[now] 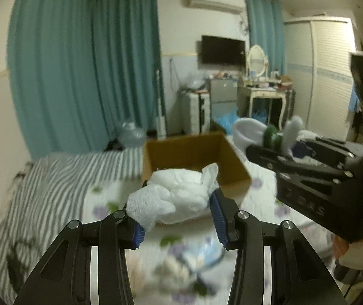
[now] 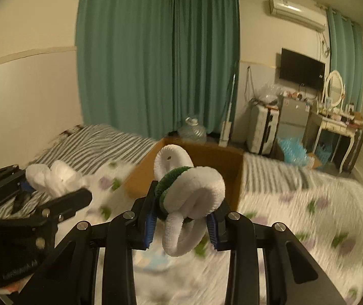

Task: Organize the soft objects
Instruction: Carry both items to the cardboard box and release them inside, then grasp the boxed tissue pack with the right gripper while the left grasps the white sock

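My left gripper (image 1: 178, 216) is shut on a white soft cloth bundle (image 1: 181, 193), held above the bed in front of an open cardboard box (image 1: 194, 150). My right gripper (image 2: 181, 218) is shut on a white and green plush toy (image 2: 191, 190) with looped white parts, held in front of the same box (image 2: 232, 178). In the left wrist view the right gripper (image 1: 270, 150) sits at the right with the plush toy (image 1: 275, 134). In the right wrist view the left gripper (image 2: 54, 190) sits at the left with the white cloth (image 2: 51, 175).
The box stands on a bed with a floral quilt (image 2: 308, 211) and a grey striped sheet (image 1: 54, 178). Beyond the bed are teal curtains (image 2: 156, 63), a water jug (image 2: 192, 129), a suitcase (image 2: 262, 129), a dressing table (image 2: 333, 124) and a wardrobe (image 1: 328, 71).
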